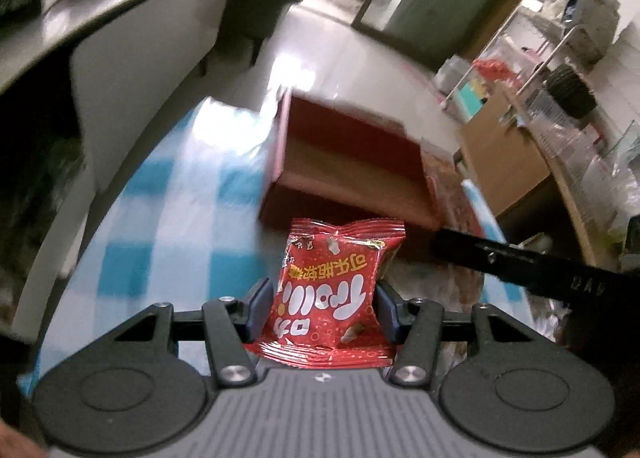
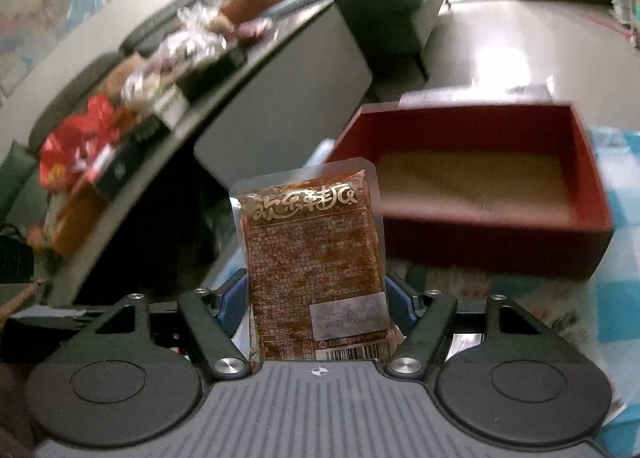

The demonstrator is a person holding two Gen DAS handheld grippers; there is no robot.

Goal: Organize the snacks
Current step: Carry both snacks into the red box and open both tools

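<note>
My left gripper (image 1: 323, 308) is shut on a small red snack packet (image 1: 332, 290) with white lettering, held above the blue-and-white checked cloth (image 1: 160, 218). Just beyond it lies an open red box (image 1: 344, 162) with a tan floor. My right gripper (image 2: 316, 298) is shut on a clear-edged brown spicy snack pack (image 2: 312, 254) standing upright between the pads. The same red box (image 2: 472, 186) sits to its right and slightly ahead, with nothing visible inside. A black finger of the other gripper (image 1: 500, 258) crosses the left wrist view at the right.
A dark low table (image 2: 256, 70) at the left carries a heap of snack bags and boxes (image 2: 120, 122). A cardboard box (image 1: 504, 154) and wire racks with clutter (image 1: 560, 70) stand to the right. Pale floor (image 2: 500, 50) lies beyond the checked cloth (image 2: 616, 258).
</note>
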